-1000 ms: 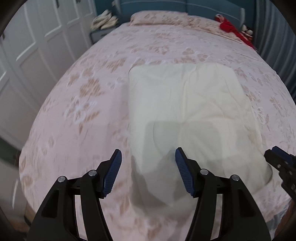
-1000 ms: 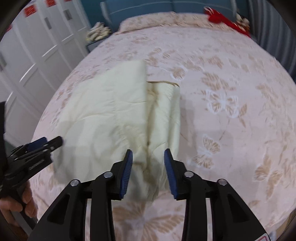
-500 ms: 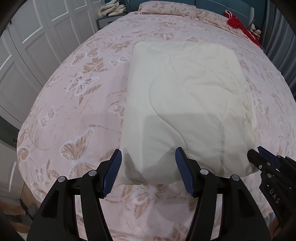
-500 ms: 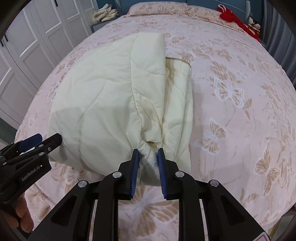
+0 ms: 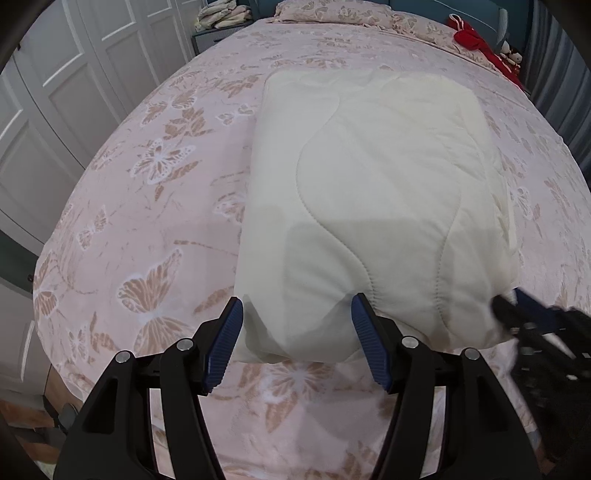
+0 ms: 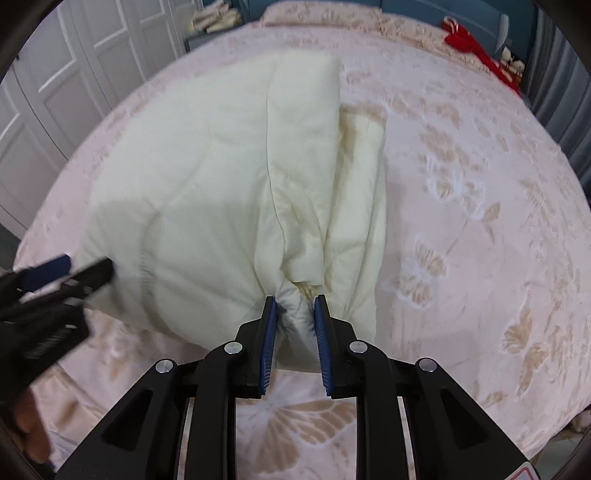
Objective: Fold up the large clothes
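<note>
A cream quilted garment point(image 5: 373, 206) lies folded on the pink butterfly bedspread point(image 5: 155, 206); it also shows in the right wrist view point(image 6: 229, 206). My left gripper point(image 5: 297, 325) is open, its jaws on either side of the garment's near left corner. My right gripper point(image 6: 294, 314) is shut on the bunched near right corner of the garment. The right gripper shows at the right edge of the left wrist view point(image 5: 517, 314). The left gripper shows at the left edge of the right wrist view point(image 6: 70, 273).
White wardrobe doors point(image 5: 66, 74) stand to the left of the bed. A nightstand with folded cloth point(image 5: 221, 18) and a pillow point(image 5: 332, 11) are at the far end. A red item point(image 5: 472, 40) lies at the far right. The bed's near edge is just below the grippers.
Both grippers have moved in toward the garment's near edge. The right gripper has closed on the near right corner. The left gripper has stayed open and now straddles the near left corner.
</note>
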`<state>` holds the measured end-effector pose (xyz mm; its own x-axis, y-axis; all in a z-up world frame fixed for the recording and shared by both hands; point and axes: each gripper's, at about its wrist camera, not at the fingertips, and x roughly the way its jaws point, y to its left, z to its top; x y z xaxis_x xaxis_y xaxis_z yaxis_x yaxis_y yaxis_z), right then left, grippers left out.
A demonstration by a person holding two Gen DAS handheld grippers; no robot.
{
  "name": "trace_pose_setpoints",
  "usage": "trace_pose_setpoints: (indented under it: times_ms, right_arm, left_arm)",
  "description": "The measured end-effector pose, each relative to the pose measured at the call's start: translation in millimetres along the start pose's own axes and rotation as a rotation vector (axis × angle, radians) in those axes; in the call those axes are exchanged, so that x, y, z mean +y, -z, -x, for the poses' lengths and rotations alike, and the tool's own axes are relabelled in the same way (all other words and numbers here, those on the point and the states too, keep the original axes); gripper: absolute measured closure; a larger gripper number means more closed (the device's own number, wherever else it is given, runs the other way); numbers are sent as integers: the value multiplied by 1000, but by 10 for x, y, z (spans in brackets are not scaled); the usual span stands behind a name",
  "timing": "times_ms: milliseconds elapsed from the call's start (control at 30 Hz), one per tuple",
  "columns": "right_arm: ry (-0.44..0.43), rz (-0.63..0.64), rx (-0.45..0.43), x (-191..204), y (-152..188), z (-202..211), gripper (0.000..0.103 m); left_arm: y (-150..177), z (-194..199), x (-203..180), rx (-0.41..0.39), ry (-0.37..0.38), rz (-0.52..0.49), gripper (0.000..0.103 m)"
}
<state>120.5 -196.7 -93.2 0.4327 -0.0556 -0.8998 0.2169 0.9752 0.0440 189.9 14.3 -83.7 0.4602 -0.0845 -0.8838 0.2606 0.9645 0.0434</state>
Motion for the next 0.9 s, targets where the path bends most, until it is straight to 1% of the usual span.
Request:
trace_pose_setpoints:
  times_ms: [100, 233, 367, 567, 733, 900]
  right_arm:
    - [0, -13, 16, -23, 39, -107, 84]
    - [-1, -8, 9, -15, 36, -38, 84]
    - [-28, -44, -22, -72, 80, 222, 84]
    - [-43, -59, -84, -97, 216, 615, 84]
    - [-42, -63, -111, -89, 351, 784, 82]
    - [-29, -51, -117, -49, 484, 857, 81]
  left_arm:
    - [47, -28, -37, 8, 2, -8, 43]
    - [74, -18, -77, -1, -24, -20, 43]
    - [94, 50, -75, -12, -34, -16, 44]
    - [152, 188, -98, -40, -50, -20, 45]
    - [243, 304, -167, -57, -57, -25, 45]
    - [359, 406, -235, -64, -55, -36, 45]
